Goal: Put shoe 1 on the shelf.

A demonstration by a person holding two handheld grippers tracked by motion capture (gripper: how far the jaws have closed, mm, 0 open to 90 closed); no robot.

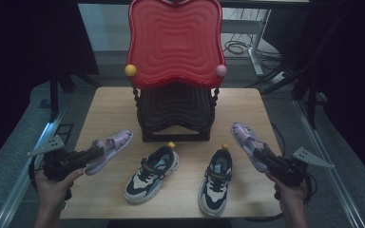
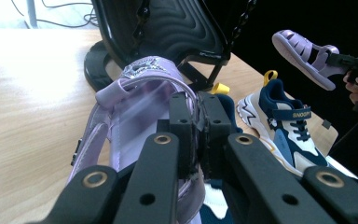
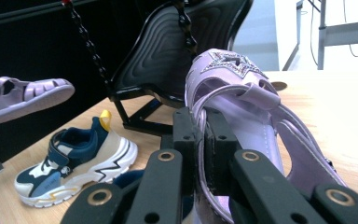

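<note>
Now, L to R across the table [image 1: 109, 102], high view.

L hand [image 1: 52, 185] at the near L corner holds the left gripper [image 1: 96, 151]. Jaws clenched on the heel end of the left purple sandal [image 1: 110, 149]; the sandal's toe points up-right toward the rack. In the left gripper view the pads [image 2: 182, 123] pinch the sandal's [image 2: 137, 105] back strap between them, glittery star trim at the toe end. Can't tell from the views whether the sole rests on the wood or hangs just above it.

Next: left sneaker [image 1: 153, 173], navy/cream w/ yellow heel loop, flat on the table, toe toward the near edge, apart from the sandal.

Ctr back: two-tier rack, red top tray [image 1: 175, 42] tilted toward the camera, yellow and pink knobs at its lower corners; black lower tray [image 1: 175, 111] under it, foot resting on the table.

Right sneaker [image 1: 217, 180], same style, flat on the table, near the first but not touching.

Far R: right purple sandal [image 1: 248, 142] gripped at the heel by the right gripper [image 1: 265, 153], held in the R hand [image 1: 290, 192]. Jaws clenched on it; right gripper view shows the pads [image 3: 186, 130] shut on the strap of the sandal [image 3: 242, 107]. In the left gripper view this sandal [image 2: 303, 56] is clearly lifted off the table, sole facing down-left.
</note>
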